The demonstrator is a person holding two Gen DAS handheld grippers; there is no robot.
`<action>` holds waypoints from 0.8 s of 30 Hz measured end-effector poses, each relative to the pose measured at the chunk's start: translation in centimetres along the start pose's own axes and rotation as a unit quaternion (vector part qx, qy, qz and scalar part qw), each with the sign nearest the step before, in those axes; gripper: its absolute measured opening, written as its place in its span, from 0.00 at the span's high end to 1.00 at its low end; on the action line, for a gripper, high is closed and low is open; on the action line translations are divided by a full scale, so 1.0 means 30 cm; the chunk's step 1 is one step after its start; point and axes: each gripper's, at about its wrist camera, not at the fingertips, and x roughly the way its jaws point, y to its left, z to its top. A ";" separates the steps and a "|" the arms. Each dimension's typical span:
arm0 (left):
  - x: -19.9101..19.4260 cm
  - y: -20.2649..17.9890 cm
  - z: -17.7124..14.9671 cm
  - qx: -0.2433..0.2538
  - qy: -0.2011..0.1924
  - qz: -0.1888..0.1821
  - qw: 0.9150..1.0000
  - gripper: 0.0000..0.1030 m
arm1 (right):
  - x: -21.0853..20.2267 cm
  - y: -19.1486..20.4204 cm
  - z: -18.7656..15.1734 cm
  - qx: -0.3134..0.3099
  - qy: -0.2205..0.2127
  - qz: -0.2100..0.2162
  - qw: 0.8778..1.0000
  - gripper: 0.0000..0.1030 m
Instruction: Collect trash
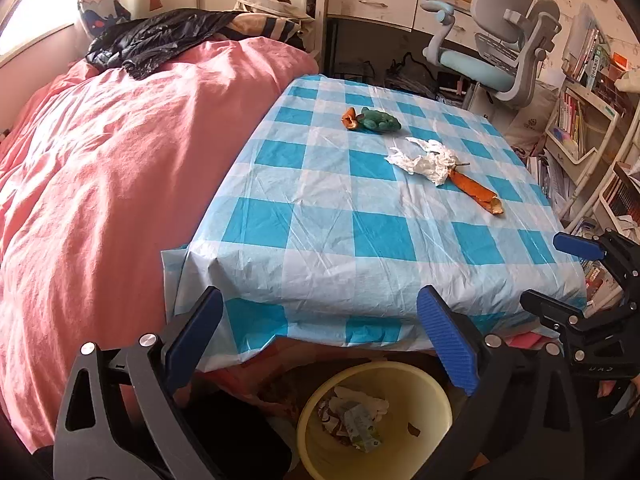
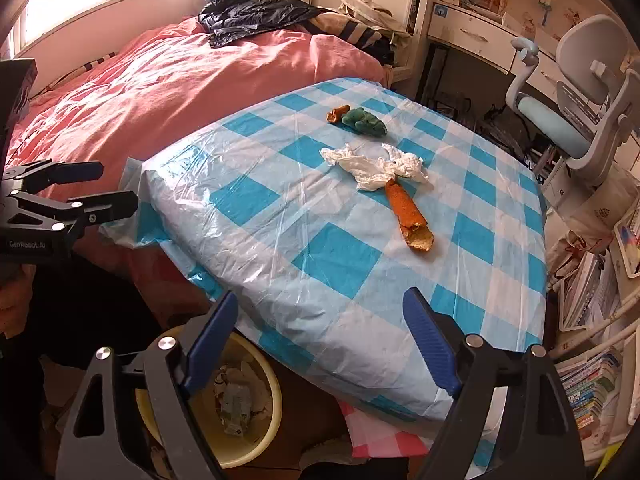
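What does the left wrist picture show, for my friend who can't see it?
Two open blue fingers hover above a yellow bin with crumpled trash in it. Beyond it, a blue checked table holds white tissue, orange peel and a green wad, beside a pink bed.

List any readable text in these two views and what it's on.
"GenRobot.AI": on the body of the left gripper, in the right wrist view.
Lettering on the right gripper: too blurred to read.
Book spines on the shelves: too small.
Wrapper in the yellow bin: print unreadable.
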 end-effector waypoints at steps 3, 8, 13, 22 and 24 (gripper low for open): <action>0.003 -0.006 0.000 0.003 -0.002 0.002 1.000 0.08 | 0.012 0.008 -0.004 -0.008 0.009 -0.003 1.000 0.21; 0.007 0.000 0.000 -0.002 -0.001 0.004 1.000 0.08 | 0.020 0.025 -0.010 -0.020 0.016 -0.003 1.000 0.21; 0.007 0.004 -0.001 -0.004 -0.001 0.003 1.000 0.08 | 0.025 0.030 -0.011 -0.024 0.019 -0.004 1.000 0.21; 0.013 0.008 -0.002 -0.007 0.001 0.003 1.000 0.08 | 0.035 0.041 -0.016 -0.033 0.024 -0.005 0.999 0.21; 0.015 0.009 -0.002 -0.009 0.002 0.002 1.000 0.08 | 0.036 0.041 -0.016 -0.036 0.025 -0.006 0.999 0.21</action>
